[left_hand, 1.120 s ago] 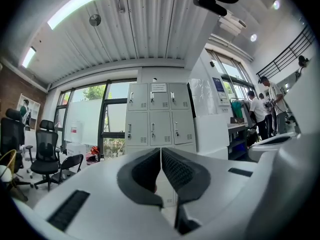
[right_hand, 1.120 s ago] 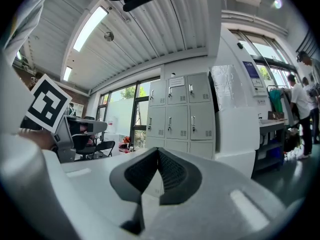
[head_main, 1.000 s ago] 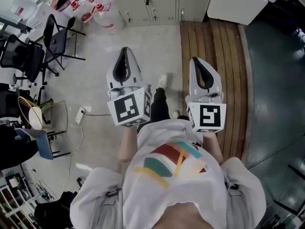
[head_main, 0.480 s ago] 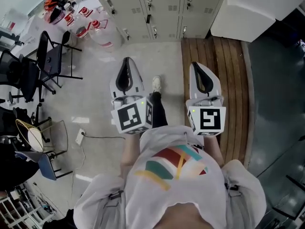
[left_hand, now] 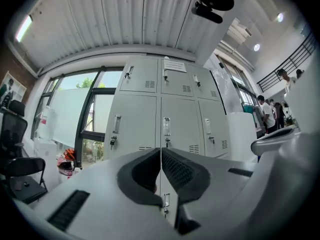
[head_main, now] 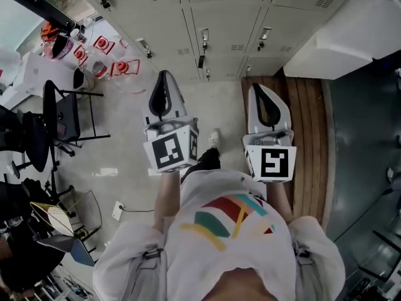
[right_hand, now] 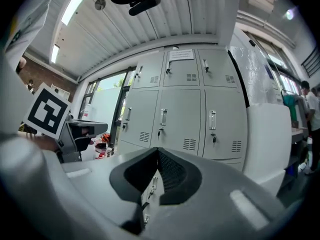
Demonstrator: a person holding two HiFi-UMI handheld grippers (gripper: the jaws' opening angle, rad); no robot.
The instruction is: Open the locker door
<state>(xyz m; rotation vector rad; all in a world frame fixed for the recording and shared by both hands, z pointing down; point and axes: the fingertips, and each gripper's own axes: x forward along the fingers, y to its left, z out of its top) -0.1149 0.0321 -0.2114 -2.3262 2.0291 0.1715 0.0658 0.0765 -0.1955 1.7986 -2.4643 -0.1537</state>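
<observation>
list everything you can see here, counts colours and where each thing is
lockers: one bank, grey, ahead of both grippers, visible doors shut
notice: one, white, on a top locker door
wooden decking: one strip, brown, floor at right
block: one, white, right of the lockers
chairs: at least two, black, left side
containers: several, red and white, left of the lockers, too small to name
plug: one, white, on the floor at lower left
bystanders: at least two, far right of the left gripper view
shoe: one, white, between the grippers
left gripper: one, grey, jaws together, empty
right gripper: one, grey, jaws together, empty
</observation>
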